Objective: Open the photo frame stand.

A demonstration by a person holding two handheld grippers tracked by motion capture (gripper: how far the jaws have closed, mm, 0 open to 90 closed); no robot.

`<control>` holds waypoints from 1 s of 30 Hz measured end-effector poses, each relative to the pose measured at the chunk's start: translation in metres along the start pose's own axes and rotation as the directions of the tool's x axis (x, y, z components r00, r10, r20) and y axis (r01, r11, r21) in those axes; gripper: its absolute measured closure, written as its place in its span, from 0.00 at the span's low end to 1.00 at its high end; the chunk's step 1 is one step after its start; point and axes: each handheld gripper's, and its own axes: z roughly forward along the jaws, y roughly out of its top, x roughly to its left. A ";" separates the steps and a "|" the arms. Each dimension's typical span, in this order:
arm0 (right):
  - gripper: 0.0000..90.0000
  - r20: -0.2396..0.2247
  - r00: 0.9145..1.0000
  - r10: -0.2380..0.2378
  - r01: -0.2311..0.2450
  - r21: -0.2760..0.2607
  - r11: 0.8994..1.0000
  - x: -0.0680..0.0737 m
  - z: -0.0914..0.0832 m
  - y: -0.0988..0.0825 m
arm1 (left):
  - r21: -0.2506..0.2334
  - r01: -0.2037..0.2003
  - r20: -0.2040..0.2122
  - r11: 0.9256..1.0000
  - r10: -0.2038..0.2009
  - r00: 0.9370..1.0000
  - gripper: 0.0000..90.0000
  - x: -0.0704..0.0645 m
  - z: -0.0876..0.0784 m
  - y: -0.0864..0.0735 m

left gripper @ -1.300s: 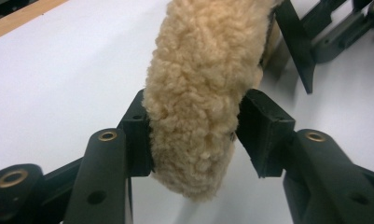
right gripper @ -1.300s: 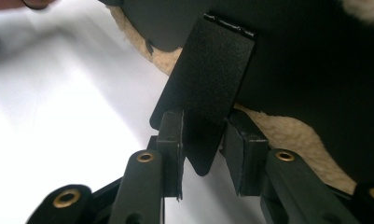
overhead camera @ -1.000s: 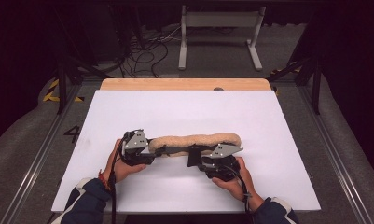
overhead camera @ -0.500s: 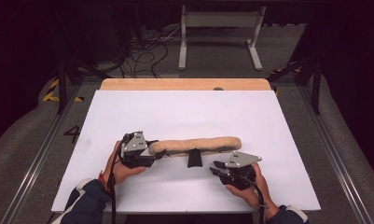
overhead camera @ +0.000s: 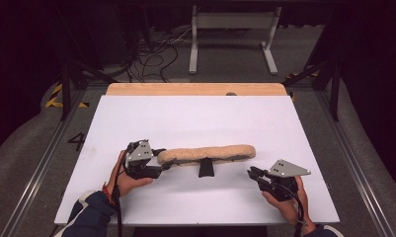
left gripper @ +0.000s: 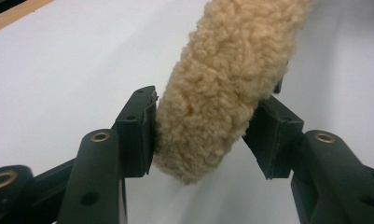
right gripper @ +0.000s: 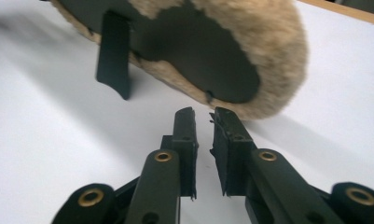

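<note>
1. The fleecy tan pad [overhead camera: 206, 153] lies across the near middle of the white table [overhead camera: 195, 118]; its far end is cut off in the left gripper view.
2. The left gripper [left gripper: 208, 133] clamps the pad's left end between its fingers.
3. The right gripper [right gripper: 203, 116] sits just apart from the pad's right end, fingers nearly closed and empty.
4. The right gripper view shows the pad's dark underside and the black strap [right gripper: 114, 53].

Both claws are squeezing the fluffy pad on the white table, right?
Not both. The left claw squeezes the fluffy pad; the right claw is off it, jaws nearly closed on nothing, as the high view and right gripper view show.
</note>
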 end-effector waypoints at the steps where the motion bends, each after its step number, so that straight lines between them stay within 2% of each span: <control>1: 0.90 0.008 1.000 0.001 -0.001 0.001 1.000 -0.001 0.000 0.000 | -0.001 0.000 -0.002 1.000 0.000 1.000 0.50 0.000 0.000 0.000; 4: 0.92 0.019 1.000 -0.004 0.004 -0.002 1.000 -0.004 -0.001 -0.001 | -0.002 -0.004 0.000 1.000 0.004 1.000 0.47 0.000 -0.001 0.000; 12: 0.97 0.020 0.999 0.031 -0.031 -0.023 0.999 -0.011 -0.003 -0.002 | -0.008 -0.021 0.002 1.000 0.021 1.000 0.39 -0.003 -0.002 0.002; 17: 0.97 0.027 0.999 0.018 -0.017 -0.038 0.999 -0.010 -0.002 0.001 | -0.027 -0.018 -0.013 0.999 0.018 1.000 0.32 -0.007 -0.003 0.005; 23: 0.98 0.022 1.000 0.014 -0.013 -0.054 0.998 -0.009 0.000 0.005 | -0.037 -0.016 -0.007 0.999 0.016 1.000 0.32 -0.007 -0.003 0.006; 30: 0.99 0.021 1.000 0.014 -0.013 -0.075 0.997 -0.008 0.000 0.007 | -0.041 -0.028 0.001 0.999 0.028 1.000 0.41 -0.008 -0.003 0.006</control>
